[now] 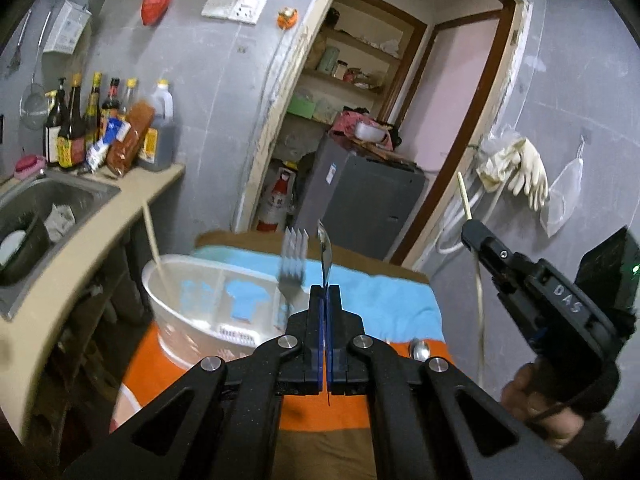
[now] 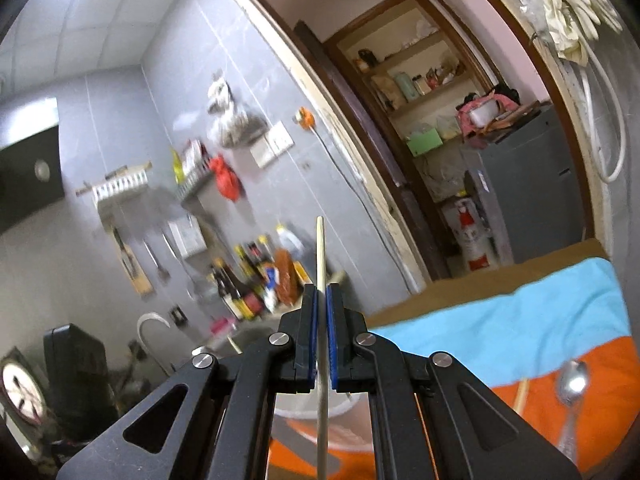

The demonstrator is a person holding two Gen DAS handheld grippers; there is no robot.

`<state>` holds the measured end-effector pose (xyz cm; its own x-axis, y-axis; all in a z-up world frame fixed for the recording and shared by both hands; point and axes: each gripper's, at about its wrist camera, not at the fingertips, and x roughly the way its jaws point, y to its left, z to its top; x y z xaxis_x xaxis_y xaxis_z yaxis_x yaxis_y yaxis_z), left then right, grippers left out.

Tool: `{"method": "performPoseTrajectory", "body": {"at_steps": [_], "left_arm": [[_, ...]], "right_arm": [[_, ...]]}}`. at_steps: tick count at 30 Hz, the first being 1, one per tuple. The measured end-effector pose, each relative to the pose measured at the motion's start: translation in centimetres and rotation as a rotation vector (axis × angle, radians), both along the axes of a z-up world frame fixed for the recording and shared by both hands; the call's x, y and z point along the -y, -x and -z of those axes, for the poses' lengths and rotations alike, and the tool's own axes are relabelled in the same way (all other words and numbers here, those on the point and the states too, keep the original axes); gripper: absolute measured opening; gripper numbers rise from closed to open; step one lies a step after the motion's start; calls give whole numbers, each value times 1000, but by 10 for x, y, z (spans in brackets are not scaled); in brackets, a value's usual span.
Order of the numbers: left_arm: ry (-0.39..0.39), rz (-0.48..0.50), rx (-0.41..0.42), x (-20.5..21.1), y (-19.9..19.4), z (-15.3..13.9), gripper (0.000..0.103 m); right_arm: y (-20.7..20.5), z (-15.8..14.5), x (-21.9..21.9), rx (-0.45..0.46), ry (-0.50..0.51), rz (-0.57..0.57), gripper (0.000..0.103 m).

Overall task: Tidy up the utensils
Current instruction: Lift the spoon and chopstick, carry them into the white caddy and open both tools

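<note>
My left gripper [image 1: 325,292] is shut on a thin metal utensil [image 1: 326,254] that I see edge-on, sticking up from the blue pads. Just left of it stands a blurred fork [image 1: 294,258]; its lower end is hidden by my finger, so I cannot tell what it rests in. Behind is a white utensil caddy [image 1: 192,308] with a chopstick [image 1: 154,240] leaning in its left compartment. My right gripper [image 1: 470,228] [image 2: 321,292], held by a hand [image 1: 532,396], is shut on a pale chopstick [image 1: 464,196] [image 2: 320,248], lifted above the table. A spoon [image 1: 420,350] [image 2: 574,380] lies on the orange cloth [image 2: 532,360].
A blue towel [image 1: 392,300] [image 2: 520,320] covers the far part of the table. A steel sink [image 1: 52,200] and sauce bottles [image 1: 80,128] sit on the counter at left. A grey fridge [image 1: 360,200] stands in the doorway beyond. Another stick [image 2: 522,396] lies on the orange cloth.
</note>
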<state>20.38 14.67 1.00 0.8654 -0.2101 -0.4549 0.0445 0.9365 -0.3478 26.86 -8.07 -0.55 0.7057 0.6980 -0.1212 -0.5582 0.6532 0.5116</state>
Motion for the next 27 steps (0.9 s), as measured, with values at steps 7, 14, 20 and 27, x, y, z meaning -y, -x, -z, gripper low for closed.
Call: {"method": "performPoseTrajectory", "body": {"at_steps": [7,14,20,27], "left_arm": [[-40,-36,61,-43,-8,-40,0],[-111,-79,65,-77,-31,-41,0],[-135,-83,26,-86,-45,-21,0],[-144,-84,4,-82,-54,9,0]], "right_arm": [[-18,-15,-31,84,-73,10,3],[-35,-5,-62,128,-76,42,3],[-40,7,-81,152,-71,115,3],[-33,24,-101,198,6,241,3]]}}
